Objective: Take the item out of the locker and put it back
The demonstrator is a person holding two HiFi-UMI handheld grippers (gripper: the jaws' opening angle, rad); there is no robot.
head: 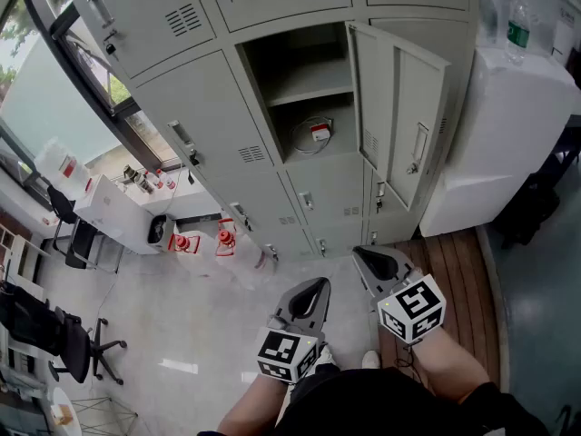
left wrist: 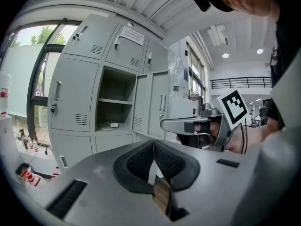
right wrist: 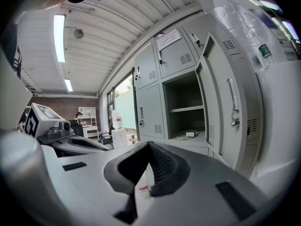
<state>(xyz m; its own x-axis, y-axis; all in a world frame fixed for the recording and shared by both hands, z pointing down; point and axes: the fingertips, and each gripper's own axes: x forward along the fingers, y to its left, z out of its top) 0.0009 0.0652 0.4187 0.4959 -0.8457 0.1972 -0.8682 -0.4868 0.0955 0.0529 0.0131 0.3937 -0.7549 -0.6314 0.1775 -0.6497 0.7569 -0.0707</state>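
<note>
The grey locker (head: 304,89) stands open, its door (head: 399,107) swung out to the right. On its lower level lies the item (head: 318,133), a small white block with a red label and a coiled cable, also seen in the left gripper view (left wrist: 112,124) and the right gripper view (right wrist: 190,134). Both grippers hang low in front of the lockers, well short of the opening. My left gripper (head: 320,284) (left wrist: 153,142) is shut with nothing in it. My right gripper (head: 360,254) (right wrist: 149,144) sits beside it, its jaws also meeting at the tip and holding nothing.
A big white unit (head: 508,125) with wrapped bottles on top stands right of the lockers, on a wooden platform (head: 454,262). Red-and-white bottles (head: 204,242) sit on the floor at the left by a white box. An office chair (head: 54,334) is at the far left.
</note>
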